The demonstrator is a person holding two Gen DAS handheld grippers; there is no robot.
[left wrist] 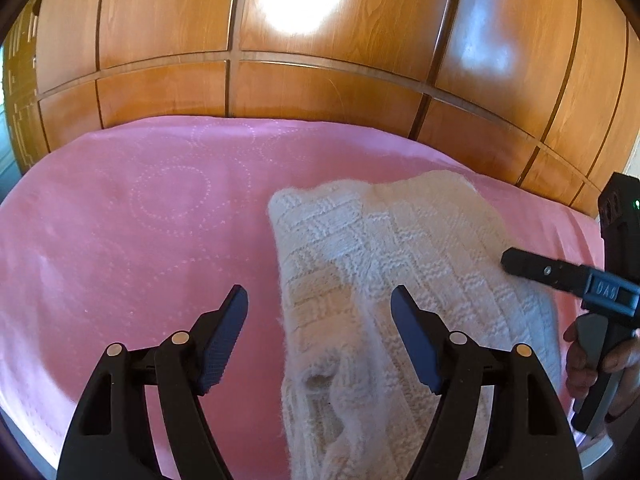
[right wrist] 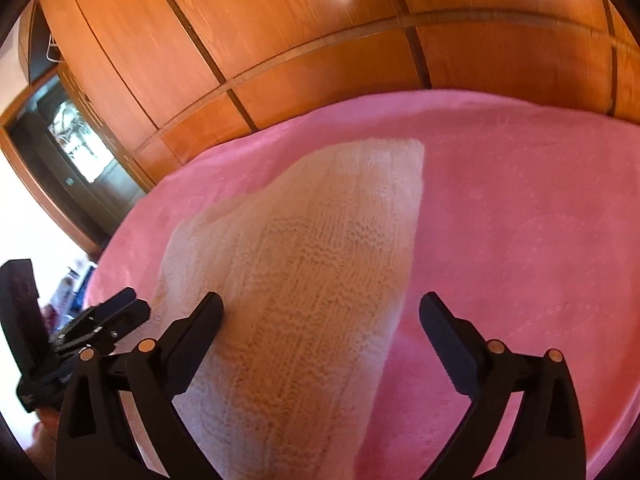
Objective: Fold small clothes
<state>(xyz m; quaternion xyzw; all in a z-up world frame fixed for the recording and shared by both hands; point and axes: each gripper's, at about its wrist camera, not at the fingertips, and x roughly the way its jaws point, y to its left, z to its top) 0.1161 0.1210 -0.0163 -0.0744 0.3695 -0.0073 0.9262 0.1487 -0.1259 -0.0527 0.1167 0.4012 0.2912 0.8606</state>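
A white knitted garment (left wrist: pixel 400 264) lies folded on the pink bedspread (left wrist: pixel 140 220). My left gripper (left wrist: pixel 320 312) is open and empty, its jaws hovering over the garment's near left edge. The right gripper shows at the right edge of the left wrist view (left wrist: pixel 520 262), over the garment's right side. In the right wrist view the same garment (right wrist: pixel 320 248) runs away from me on the pink bedspread (right wrist: pixel 520 220). My right gripper (right wrist: pixel 320 320) is open and empty just above the garment's near end. The left gripper (right wrist: pixel 120 306) shows at the left edge.
A glossy wooden wardrobe (left wrist: pixel 320 40) stands right behind the bed, also in the right wrist view (right wrist: pixel 320 20). A dark doorway (right wrist: pixel 72 148) is at the far left. The bed's near edge (left wrist: pixel 24 440) curves at the bottom left.
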